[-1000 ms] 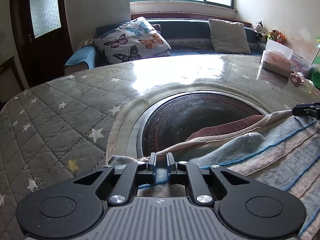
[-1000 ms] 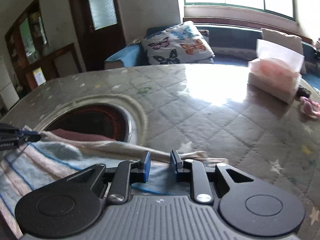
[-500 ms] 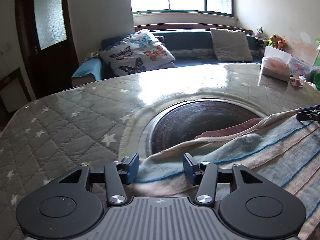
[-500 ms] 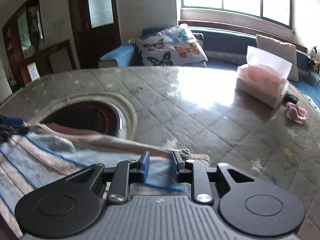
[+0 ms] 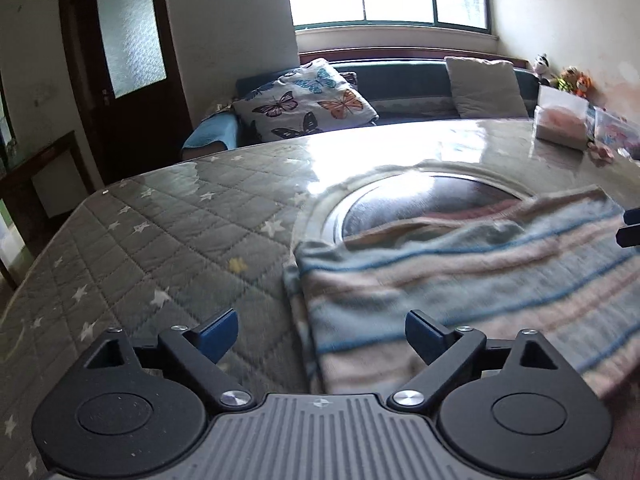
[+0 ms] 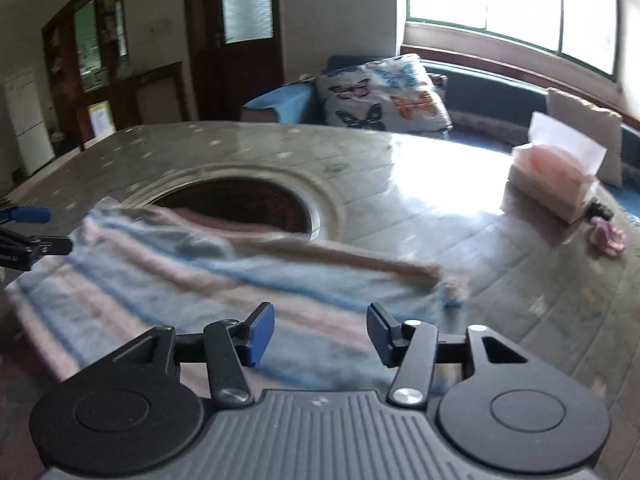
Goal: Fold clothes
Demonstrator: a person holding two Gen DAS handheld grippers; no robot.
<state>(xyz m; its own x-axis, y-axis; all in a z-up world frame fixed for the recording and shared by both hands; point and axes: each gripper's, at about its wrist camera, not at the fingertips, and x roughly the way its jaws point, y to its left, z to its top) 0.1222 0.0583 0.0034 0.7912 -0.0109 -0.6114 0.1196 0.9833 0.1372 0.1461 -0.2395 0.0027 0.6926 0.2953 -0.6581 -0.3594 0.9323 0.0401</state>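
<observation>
A striped blue, pink and beige garment lies folded on the quilted table, partly over the round dark opening. It also shows in the right wrist view. My left gripper is open and empty, above the garment's near left corner. My right gripper is open and empty, above the garment's near right part. The left gripper's fingers show at the left edge of the right wrist view. The right gripper's fingers show at the right edge of the left wrist view.
The grey star-quilted table cover spreads to the left. A tissue box and a small pink object sit at the table's far right. A sofa with a butterfly cushion stands behind the table.
Both grippers have opened and let go of the garment, then pulled back and up from it. The garment now lies flat on the table.
</observation>
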